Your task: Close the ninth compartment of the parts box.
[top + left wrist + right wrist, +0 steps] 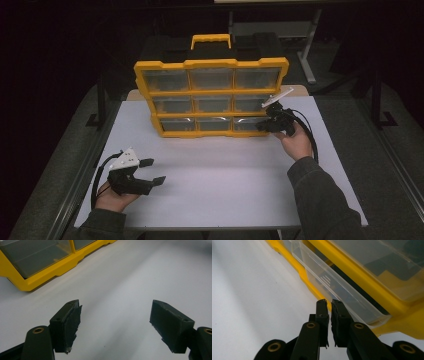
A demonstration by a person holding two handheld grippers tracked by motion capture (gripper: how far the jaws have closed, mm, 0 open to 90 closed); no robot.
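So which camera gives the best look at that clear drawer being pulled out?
The right gripper view: the clear drawer juts from the yellow organizer just beyond the nearly closed right gripper. The high view shows it small; the left gripper view shows other drawers.

Bench: white top (pixel 215 190), rectangular, with a dark metal rail along its left edge.
Board: a pale wooden edge (pixel 300 90) shows at the far side of the bench top.
Floor: grey carpet (pixel 50 170) on both sides of the bench.
Far furniture: a second table's grey metal leg (pixel 306 55) stands behind, at upper right.
Frame: dark upright posts (pixel 101 95) stand left and right of the bench.
Light: the bench is lit; the room beyond falls into near black.
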